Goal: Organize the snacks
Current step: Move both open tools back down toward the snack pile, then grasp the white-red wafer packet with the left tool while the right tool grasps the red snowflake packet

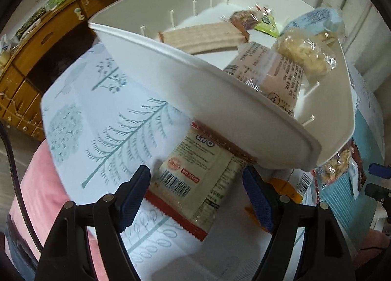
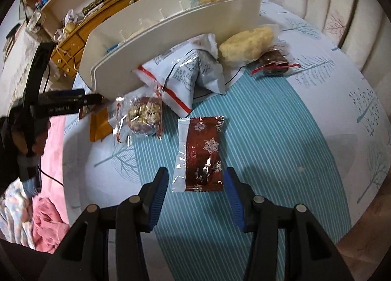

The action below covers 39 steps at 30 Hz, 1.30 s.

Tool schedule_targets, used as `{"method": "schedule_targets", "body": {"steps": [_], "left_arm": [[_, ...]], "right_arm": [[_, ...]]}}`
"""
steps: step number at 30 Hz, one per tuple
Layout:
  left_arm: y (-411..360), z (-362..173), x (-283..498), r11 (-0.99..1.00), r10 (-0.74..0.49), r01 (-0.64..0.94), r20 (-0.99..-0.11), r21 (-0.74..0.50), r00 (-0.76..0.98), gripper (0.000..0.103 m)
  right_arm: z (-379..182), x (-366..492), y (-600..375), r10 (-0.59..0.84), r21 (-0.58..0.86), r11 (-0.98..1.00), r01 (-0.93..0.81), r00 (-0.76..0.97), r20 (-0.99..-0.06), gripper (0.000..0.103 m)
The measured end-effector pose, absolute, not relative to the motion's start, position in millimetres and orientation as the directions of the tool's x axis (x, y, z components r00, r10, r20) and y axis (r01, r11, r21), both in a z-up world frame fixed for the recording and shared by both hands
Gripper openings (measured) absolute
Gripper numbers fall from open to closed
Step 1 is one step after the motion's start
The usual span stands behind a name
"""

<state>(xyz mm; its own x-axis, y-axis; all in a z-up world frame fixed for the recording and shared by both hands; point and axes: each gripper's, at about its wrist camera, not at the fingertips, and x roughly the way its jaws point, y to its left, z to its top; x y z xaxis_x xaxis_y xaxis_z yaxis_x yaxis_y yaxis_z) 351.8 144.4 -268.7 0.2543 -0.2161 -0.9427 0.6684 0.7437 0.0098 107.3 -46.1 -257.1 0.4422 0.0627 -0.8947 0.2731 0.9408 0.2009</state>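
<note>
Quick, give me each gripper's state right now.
Left gripper: open, holding nothing, poised over the Lipo packet.
Right gripper: open, holding nothing, straddling the red snowflake packet without gripping it.

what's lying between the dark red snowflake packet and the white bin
In the right wrist view, a white-and-blue snack bag with red edging lies between the snowflake packet and the white bin, its top tucked against the bin's wall.
</note>
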Motion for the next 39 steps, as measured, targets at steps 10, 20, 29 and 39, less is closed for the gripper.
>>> {"method": "schedule_targets", "body": {"steps": [10,20,29,39], "left_arm": [[141,-281,353,0.732,-0.232,0.680,-0.931,0.024,0.282,0.075],[150,-273,341,0.773,-0.241,0.634,-0.912,0.026,0.332,0.051],[160,-270,313,0.835,-0.214,0.550,-0.923,-0.003,0.320,0.049],[178,-250,277,0.916,-0.172,0.400,-0.918,-0.017,0.357,0.049]], "right_arm": [[-267,123,-38,0.082,0.178,0.960,0.215,0.393,-0.916,0.048],[-272,127,-35,0.100,0.172,0.967,0.190,0.339,-0.935,0.010],[-262,129,-37,0.114,0.192,0.963,0.189,0.359,-0.926,0.010],[-262,152,-28,0.089,0.158,0.971,0.181,0.340,-0.936,0.044]]}}
